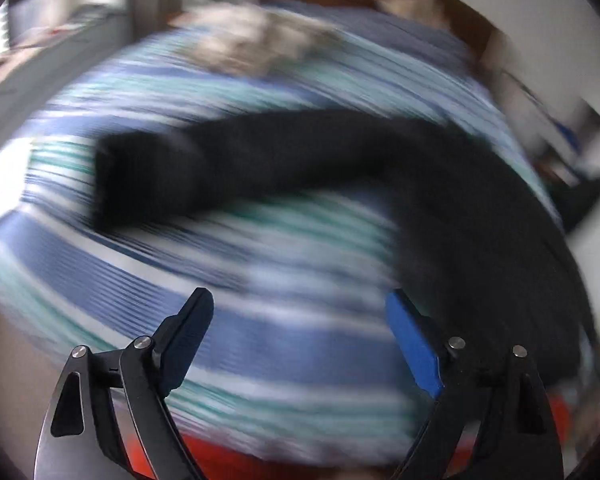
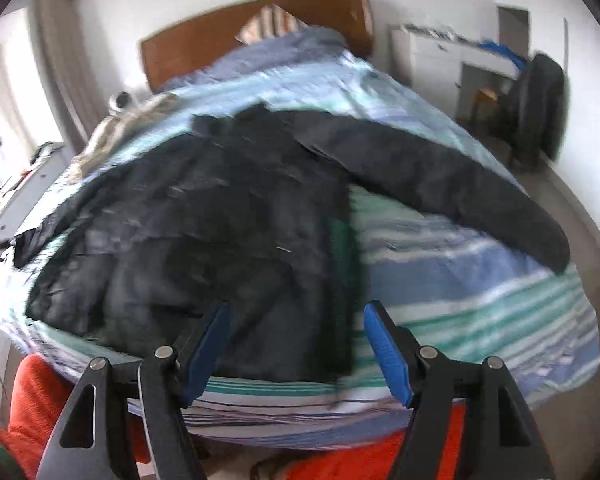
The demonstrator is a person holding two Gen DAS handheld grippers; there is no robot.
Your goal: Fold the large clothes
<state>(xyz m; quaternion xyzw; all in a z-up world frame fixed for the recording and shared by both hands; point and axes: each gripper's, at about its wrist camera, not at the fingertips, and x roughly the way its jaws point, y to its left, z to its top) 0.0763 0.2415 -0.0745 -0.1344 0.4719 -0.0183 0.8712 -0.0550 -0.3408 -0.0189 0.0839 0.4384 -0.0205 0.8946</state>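
Note:
A large black jacket (image 2: 228,216) lies flat on the striped bed cover (image 2: 460,272), collar toward the headboard, with one sleeve (image 2: 440,176) stretched out to the right. My right gripper (image 2: 298,312) hovers open over the jacket's near hem, and its blue pads do not press on the cloth. The left wrist view is badly blurred. There the jacket (image 1: 480,240) runs down the right side and its other sleeve (image 1: 228,164) reaches left across the cover (image 1: 260,340). My left gripper (image 1: 298,304) stands wide open over bare cover, just left of the jacket's edge, holding nothing.
A wooden headboard (image 2: 220,40) and a blue pillow (image 2: 284,52) sit at the far end. A beige garment (image 2: 120,132) lies at the bed's far left. A white cabinet (image 2: 432,56) and a dark chair (image 2: 540,108) stand to the right. A person's red clothing (image 2: 36,400) is at the near edge.

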